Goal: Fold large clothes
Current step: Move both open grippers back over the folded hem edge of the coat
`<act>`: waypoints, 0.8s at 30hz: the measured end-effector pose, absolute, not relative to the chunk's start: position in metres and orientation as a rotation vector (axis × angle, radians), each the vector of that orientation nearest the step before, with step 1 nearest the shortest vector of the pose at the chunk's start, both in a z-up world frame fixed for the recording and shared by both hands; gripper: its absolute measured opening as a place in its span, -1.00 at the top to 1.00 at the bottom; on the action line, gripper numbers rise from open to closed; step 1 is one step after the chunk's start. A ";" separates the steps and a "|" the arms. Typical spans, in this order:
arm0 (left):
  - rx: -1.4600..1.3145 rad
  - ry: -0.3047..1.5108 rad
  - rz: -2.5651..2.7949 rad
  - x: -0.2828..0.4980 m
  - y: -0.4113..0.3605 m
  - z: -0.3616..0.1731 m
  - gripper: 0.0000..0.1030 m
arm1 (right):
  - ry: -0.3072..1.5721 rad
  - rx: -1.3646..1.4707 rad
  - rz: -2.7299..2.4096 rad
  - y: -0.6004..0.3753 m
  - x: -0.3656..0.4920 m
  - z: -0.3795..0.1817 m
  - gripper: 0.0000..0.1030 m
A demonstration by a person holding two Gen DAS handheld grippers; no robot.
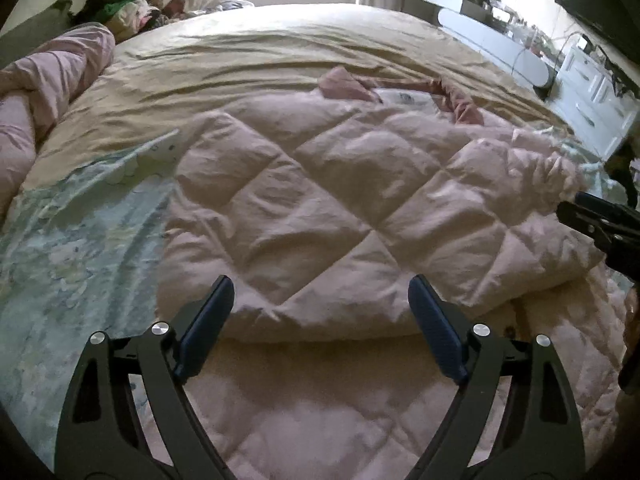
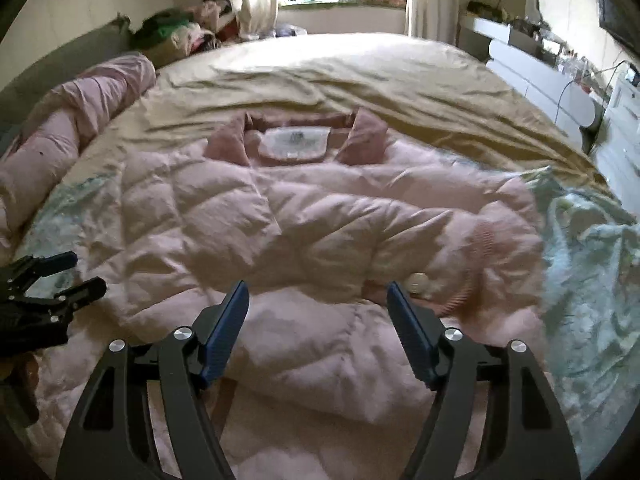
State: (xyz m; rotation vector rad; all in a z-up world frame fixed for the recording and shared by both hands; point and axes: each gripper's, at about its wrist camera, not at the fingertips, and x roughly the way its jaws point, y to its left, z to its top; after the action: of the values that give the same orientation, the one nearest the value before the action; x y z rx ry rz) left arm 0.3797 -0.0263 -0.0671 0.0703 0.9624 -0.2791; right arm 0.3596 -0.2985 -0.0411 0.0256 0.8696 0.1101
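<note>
A pale pink quilted jacket [image 2: 300,208] lies spread on the bed, folded over itself, with its darker pink collar and white label [image 2: 294,142] at the far end. A sleeve with a ribbed cuff [image 2: 484,236] lies across its right side. My right gripper [image 2: 317,292] hovers open over the near folded edge with nothing between its pads. My left gripper [image 1: 320,284] stands open above the jacket's [image 1: 320,200] near left part, also empty. Each gripper shows in the other's view: the left gripper [image 2: 82,272] at the left edge, the right gripper [image 1: 572,206] at the right edge.
The jacket rests on a pale green floral blanket [image 1: 60,240] over a tan sheet [image 1: 280,52]. A rolled pink duvet [image 1: 52,80] lies along the left side. Piled clothes [image 1: 132,4] sit at the back left, and white drawers [image 1: 592,92] stand to the right of the bed.
</note>
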 end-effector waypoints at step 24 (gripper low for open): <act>0.076 0.818 -0.200 0.276 -0.017 0.003 -0.82 | 0.675 -0.016 0.136 -0.316 0.234 0.052 -0.88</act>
State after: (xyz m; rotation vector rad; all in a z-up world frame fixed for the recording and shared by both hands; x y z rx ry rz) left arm 0.2758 -0.0170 0.0028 0.0755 0.8176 -0.2004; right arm 0.2344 -0.3157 0.0525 -0.0161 0.6747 0.1356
